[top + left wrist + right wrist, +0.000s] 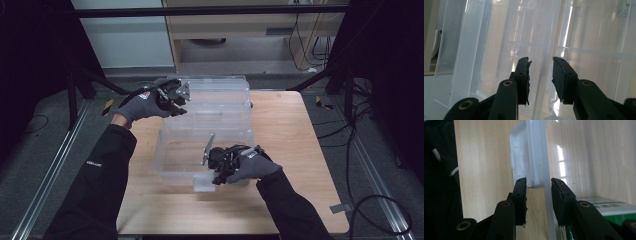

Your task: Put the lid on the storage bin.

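A person's two gloved hands work a clear plastic storage box [205, 150] that sits on a wooden table [290, 150], its hinged lid [220, 97] standing open at the far side. The left gripper [176, 102] reaches the lid's left end, and in the left gripper view its jaws straddle a clear plastic edge with a gap visible on each side, so they stand apart and grip nothing yet. The right gripper [216, 167] is at the box's near front wall beside the latch tab [204, 184]; in the right gripper view its jaws bracket the thin wall just under the latch [529, 157], with a sliver of daylight on the left pad [520, 200], and whether the right pad presses the wall cannot be told. A green-and-white packet [609, 207] lies inside the box near that wall. The work in hand looks like swinging the lid down to close the box: it would go best if the right gripper steadies the front wall so the light box does not slide, while the left takes a square, full-pad hold on the lid's edge before pulling it over, keeping the lid level so both corners meet the rim together
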Action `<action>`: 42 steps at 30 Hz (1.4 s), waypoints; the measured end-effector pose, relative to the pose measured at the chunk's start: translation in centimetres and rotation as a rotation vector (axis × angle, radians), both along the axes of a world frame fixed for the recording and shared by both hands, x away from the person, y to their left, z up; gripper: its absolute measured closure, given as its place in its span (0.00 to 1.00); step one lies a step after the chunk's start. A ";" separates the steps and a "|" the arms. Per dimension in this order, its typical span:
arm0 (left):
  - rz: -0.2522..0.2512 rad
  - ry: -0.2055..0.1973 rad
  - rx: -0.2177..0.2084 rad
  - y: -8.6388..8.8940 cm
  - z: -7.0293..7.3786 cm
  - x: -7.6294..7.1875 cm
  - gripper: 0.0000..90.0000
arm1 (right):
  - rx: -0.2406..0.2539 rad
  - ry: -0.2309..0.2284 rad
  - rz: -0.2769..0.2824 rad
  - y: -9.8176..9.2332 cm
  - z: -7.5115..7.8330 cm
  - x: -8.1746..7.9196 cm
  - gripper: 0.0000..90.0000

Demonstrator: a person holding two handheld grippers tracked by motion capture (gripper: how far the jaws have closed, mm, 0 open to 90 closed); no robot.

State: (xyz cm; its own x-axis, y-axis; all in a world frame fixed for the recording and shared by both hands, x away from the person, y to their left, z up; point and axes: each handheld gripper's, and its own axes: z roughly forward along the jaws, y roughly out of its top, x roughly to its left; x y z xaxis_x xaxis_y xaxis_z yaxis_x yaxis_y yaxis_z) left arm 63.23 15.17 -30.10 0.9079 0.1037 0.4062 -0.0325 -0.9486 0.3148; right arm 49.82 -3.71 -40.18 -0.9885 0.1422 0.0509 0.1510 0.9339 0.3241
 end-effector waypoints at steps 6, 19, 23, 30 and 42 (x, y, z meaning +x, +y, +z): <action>0.003 0.014 0.013 -0.1 -0.3 0.3 0.80 | 0.003 0.002 -0.001 0.0 0.0 0.0 0.74; 0.004 0.025 0.020 -1.0 -0.2 0.2 0.86 | -0.003 0.002 -0.006 0.1 0.0 0.0 0.74; 0.005 0.042 0.029 -1.1 0.0 0.1 0.90 | -0.006 -0.003 -0.004 0.1 0.0 0.0 0.74; -0.004 0.051 0.044 -1.3 0.2 -0.1 0.94 | -0.003 -0.008 -0.005 0.1 0.0 -0.1 0.74; -0.003 0.061 0.062 -1.5 0.5 -0.6 0.96 | -0.010 -0.013 -0.001 0.1 0.0 -0.2 0.74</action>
